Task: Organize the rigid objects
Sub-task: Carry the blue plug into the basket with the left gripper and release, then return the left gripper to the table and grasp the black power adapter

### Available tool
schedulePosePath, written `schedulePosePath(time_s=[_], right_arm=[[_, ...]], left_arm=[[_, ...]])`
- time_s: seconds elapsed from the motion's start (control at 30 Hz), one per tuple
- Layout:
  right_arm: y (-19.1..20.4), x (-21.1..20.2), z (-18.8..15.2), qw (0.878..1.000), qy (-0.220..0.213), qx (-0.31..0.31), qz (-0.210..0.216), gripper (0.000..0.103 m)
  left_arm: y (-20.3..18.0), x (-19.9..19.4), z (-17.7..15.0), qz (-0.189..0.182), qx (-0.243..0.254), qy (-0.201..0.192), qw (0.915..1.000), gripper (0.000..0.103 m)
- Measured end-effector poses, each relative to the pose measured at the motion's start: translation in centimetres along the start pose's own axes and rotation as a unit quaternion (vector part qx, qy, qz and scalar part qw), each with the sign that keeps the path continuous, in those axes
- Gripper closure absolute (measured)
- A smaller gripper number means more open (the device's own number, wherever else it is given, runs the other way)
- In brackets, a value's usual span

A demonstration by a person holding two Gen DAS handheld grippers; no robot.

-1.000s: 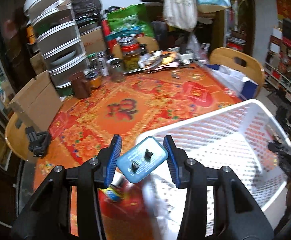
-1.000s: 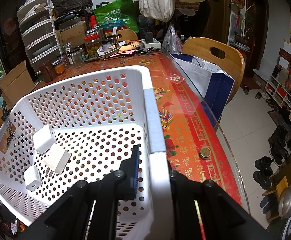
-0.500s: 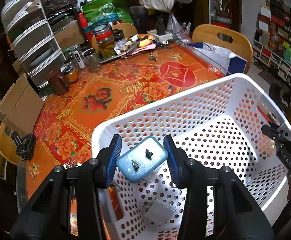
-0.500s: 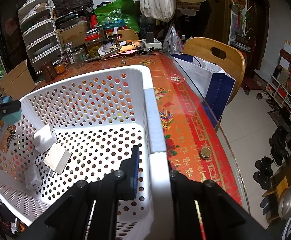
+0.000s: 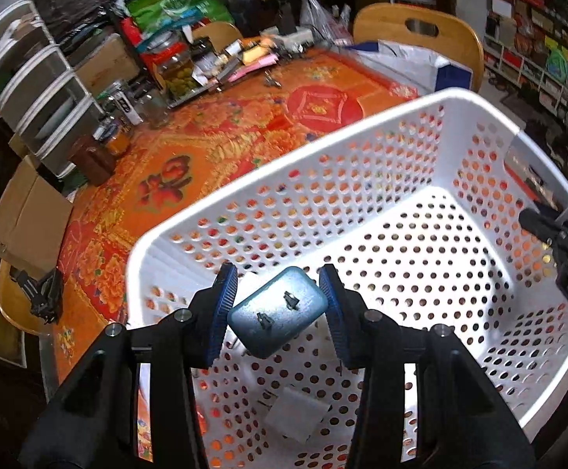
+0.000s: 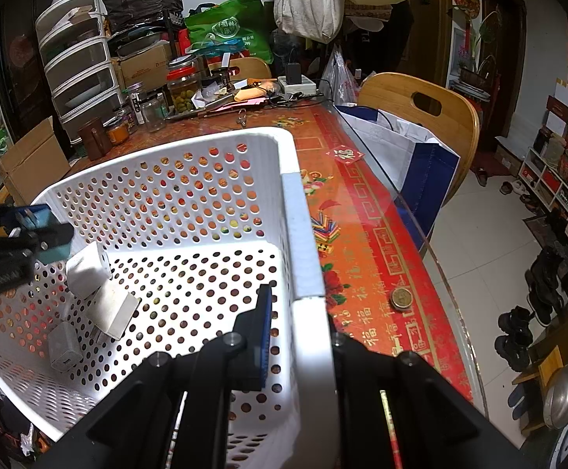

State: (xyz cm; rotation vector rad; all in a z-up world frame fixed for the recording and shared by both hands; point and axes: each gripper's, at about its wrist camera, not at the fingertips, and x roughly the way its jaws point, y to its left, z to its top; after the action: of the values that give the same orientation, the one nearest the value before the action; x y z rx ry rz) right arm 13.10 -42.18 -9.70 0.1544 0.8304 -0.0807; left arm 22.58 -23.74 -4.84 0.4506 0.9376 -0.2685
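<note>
My left gripper (image 5: pixel 278 314) is shut on a blue plug adapter (image 5: pixel 278 316) with two black prongs, held above the inside of the white perforated basket (image 5: pixel 284 133), over its near-left corner. It also shows at the left of the right wrist view (image 6: pixel 43 230). My right gripper (image 6: pixel 299 336) is shut on the basket's right rim (image 6: pixel 297 234), one finger inside the wall and one outside. Inside the basket lie three white chargers: a cube (image 6: pixel 86 271), a flat block (image 6: pixel 112 310) and a small one (image 6: pixel 63 346).
The basket sits on a table with a red-orange patterned cloth (image 5: pixel 221 125). Jars, a brown cup and clutter line the far edge (image 6: pixel 182 90). A coin (image 6: pixel 401 297) lies right of the basket. Wooden chairs and a blue-white bag (image 6: pixel 397 144) stand beside the table.
My left gripper carried the blue adapter from over the tablecloth, across the basket's near rim, to above the basket's inside. The right gripper and basket stayed put.
</note>
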Motion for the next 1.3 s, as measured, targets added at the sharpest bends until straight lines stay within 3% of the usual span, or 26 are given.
schedulePosePath(time_s=[0.27,0.3,0.33,0.4,0.57,0.7,0.8,0.93,1.1,1.3], right_arm=[[0.0,0.0,0.0,1.0,0.0,0.0,0.0,0.092],[0.0,0.0,0.0,1.0,0.0,0.001,0.0,0.092],[0.0,0.0,0.0,1.0,0.0,0.001,0.0,0.092],[0.1,0.0,0.0,1.0,0.001,0.001,0.0,0.092],[0.1,0.1,0.0,1.0,0.003,0.0,-0.001,0.092],[0.1,0.1,0.0,1.0,0.004,-0.001,0.0,0.092],[0.1,0.0,0.0,1.0,0.004,-0.002,0.0,0.092],[0.1,0.0,0.0,1.0,0.004,-0.002,0.0,0.092],[0.1,0.0,0.0,1.0,0.004,-0.003,0.0,0.092],[0.1,0.0,0.0,1.0,0.005,-0.003,-0.001,0.092]], left_arm=[[-1.4,0.8,0.2,-0.004,0.028,0.017,0.9994,0.06],[-1.4,0.7,0.3,-0.002,0.03,0.015,0.9994,0.05],[-1.3,0.4,0.3,-0.001,0.031,0.006,0.9995,0.033],[-0.8,-0.7,0.2,-0.001,0.022,-0.022,0.9995,0.014],[4.5,-5.1,-1.8,-0.014,-0.04,-0.089,0.9952,0.012],[11.7,-7.9,-5.1,0.017,-0.118,-0.127,0.9847,0.0],[17.1,-7.0,-8.0,0.049,-0.163,-0.106,0.9796,0.0],[23.2,-1.8,-12.4,0.065,-0.223,-0.039,0.9719,0.0],[26.0,3.6,-16.5,0.032,-0.259,0.01,0.9652,0.0],[26.6,7.7,-17.7,0.002,-0.275,0.028,0.9609,0.003]])
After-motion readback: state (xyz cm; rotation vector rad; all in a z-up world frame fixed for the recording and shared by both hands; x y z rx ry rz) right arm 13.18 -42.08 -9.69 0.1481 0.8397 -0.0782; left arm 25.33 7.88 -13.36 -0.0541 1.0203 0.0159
